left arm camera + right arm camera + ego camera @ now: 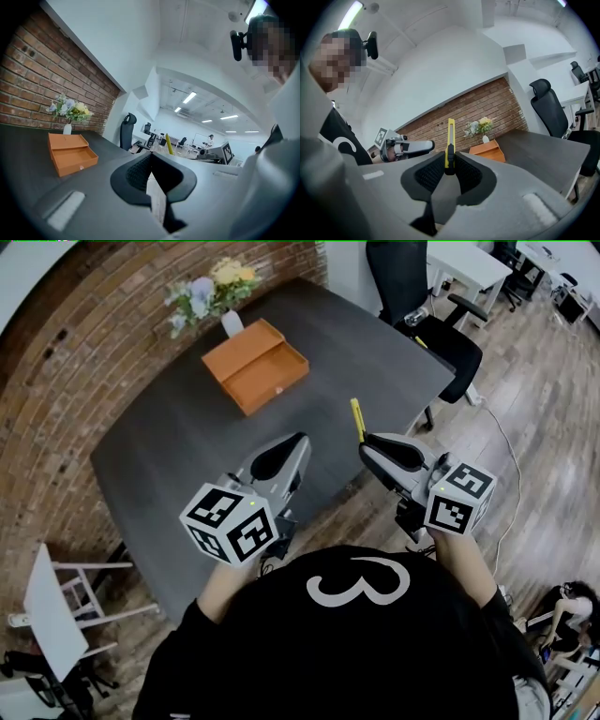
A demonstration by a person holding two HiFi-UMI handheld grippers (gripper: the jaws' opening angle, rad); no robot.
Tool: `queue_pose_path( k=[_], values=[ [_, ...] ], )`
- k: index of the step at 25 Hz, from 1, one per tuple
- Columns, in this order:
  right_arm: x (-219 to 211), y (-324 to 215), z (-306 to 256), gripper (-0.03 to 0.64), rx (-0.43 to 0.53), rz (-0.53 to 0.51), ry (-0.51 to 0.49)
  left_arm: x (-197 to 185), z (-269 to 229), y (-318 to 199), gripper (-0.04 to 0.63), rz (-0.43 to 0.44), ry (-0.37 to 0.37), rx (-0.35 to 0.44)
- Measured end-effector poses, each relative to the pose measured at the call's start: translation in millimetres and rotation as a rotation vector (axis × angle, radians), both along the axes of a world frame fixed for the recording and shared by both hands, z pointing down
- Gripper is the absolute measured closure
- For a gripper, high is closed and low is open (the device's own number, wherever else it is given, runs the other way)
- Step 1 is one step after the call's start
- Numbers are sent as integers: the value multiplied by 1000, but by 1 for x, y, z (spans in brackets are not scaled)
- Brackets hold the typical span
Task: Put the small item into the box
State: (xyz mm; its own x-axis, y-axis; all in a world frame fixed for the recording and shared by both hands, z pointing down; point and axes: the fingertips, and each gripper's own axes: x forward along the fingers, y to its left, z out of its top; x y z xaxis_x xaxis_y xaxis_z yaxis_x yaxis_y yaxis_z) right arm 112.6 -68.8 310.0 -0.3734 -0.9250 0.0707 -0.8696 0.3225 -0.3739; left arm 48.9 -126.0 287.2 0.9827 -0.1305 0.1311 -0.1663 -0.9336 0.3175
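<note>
Dark table (187,451) bears the orange box (255,364) at eleven o'clock. The right gripper (366,441) clamps the yellow cutter (357,419), which points to twelve. The left gripper (301,440) is closed and empty.

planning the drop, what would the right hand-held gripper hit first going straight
Likely nothing near: the right hand-held gripper, gripping the utility knife, points over the table, the orange box just right of its line.

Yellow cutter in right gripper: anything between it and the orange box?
Nothing visible. Right gripper is shut on the cutter; only bare dark table lies between it and the open orange box. The flower vase stands beyond the box.
</note>
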Motion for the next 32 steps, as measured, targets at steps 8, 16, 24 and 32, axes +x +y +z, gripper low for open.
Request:
queue_pose_path(
  k=[8, 16, 24, 32],
  values=[
    [15, -45, -2, 549, -4, -63, 7, 7, 3, -40, 584, -74, 6, -16],
    [29, -101, -5, 549, -12, -186, 5, 14, 5, -85, 584, -194, 7, -29],
    [52, -159, 1, 549, -57, -323, 24, 35, 15, -128, 584, -321, 15, -68],
    [64, -214, 11, 549, -74, -436, 67, 43, 32, -164, 584, -440, 1, -107]
  ],
)
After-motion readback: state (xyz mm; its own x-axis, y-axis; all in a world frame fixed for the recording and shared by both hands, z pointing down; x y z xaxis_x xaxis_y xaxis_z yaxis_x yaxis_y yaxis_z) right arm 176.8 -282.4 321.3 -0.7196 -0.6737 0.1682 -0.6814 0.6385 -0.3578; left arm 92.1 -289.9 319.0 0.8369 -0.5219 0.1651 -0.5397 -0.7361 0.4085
